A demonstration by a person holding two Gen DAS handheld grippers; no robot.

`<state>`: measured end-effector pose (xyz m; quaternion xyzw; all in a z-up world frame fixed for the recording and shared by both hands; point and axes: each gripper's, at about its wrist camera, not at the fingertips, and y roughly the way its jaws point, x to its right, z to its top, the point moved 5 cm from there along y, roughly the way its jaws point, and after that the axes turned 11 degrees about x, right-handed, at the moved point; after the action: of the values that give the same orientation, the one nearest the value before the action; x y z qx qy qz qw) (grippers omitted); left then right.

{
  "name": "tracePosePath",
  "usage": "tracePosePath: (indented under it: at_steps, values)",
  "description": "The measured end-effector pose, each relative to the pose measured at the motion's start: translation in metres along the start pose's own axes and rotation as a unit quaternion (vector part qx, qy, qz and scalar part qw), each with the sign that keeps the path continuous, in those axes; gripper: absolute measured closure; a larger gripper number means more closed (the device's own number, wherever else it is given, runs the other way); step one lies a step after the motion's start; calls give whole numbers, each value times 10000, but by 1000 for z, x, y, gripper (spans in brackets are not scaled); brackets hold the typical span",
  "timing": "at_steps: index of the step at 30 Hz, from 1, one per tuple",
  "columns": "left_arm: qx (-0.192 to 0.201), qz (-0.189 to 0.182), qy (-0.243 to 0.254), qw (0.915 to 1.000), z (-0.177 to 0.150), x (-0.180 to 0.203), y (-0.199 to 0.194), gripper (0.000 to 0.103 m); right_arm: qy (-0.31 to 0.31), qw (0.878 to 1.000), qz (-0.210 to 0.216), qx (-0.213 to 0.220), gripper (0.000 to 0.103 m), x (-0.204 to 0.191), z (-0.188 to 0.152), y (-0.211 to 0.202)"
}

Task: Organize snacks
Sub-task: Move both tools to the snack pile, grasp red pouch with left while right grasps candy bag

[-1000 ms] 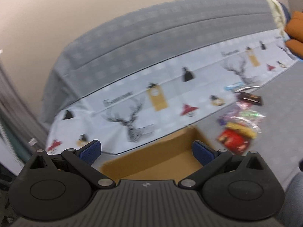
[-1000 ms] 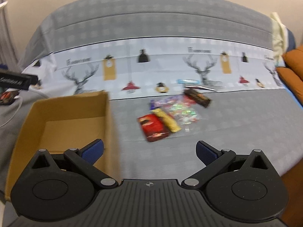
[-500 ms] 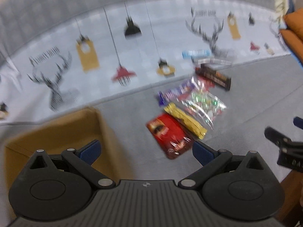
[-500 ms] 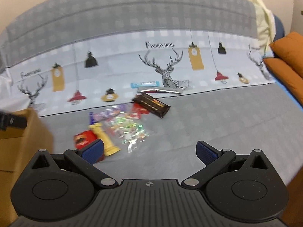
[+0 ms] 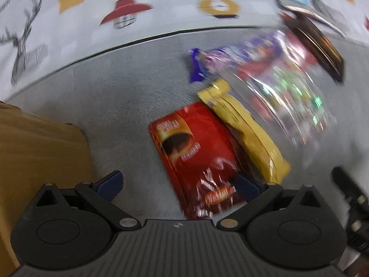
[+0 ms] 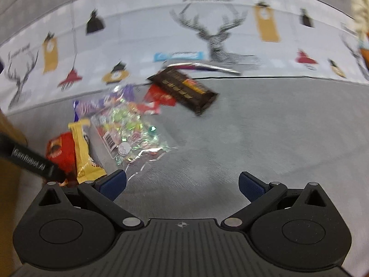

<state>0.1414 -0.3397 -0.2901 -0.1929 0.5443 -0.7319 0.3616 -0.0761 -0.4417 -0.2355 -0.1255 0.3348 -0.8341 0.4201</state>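
The left tongs stand spread wide and hold nothing, poised low over the near end of the red glossy coffee sachet, which lies flat on the grey woven bed cover; whether a pad already touches the sachet cannot be told through the blur. The right tongs are likewise released and empty, hanging over bare cover just right of the sachet. Taking that sachet as the landmark: a yellow foil bar lies against its right edge, a clear crinkly bag of coloured sweets sits just beyond the bar, a purple wrapper lies behind them, and a dark brown chocolate bar lies farther back and right, with a small red packet beside it and a light blue wrapper behind on the deer-print sheet. The brown cardboard box stands to the sachet's left, apart from it. Judging by this, the sorting has barely begun: every visible snack lies outside the box, and the sachet looks like the first pick.
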Motion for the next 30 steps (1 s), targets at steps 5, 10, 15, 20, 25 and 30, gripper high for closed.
tracePosePath:
  at_steps: [5,10,15,20,25,30]
  values:
    - [-267,-362,-786,9959,10,-18,21,0,-506,9979,413,-25,0,-21,13,43]
    - [-199,-266,-1020,9942,11,-25,24,0,-1183,9893,840,-158,0,-52,23,85]
    - [-183,-120,-1296,9913,10,-32,22,0,-1241,9848,1216,-86,0,-67,29,108]
    - [230,-177,-865,9958,3,-28,-6,42,-1328,9837,1173,317,44,-72,21,85]
    - [119,-575,-1046,9928,-22,-31,-29,49,-1223,9867,857,640,89,-65,12,36]
    - [606,-783,-753,9922,-38,-20,-68,50,-551,9919,348,1090,92,-42,9,-14]
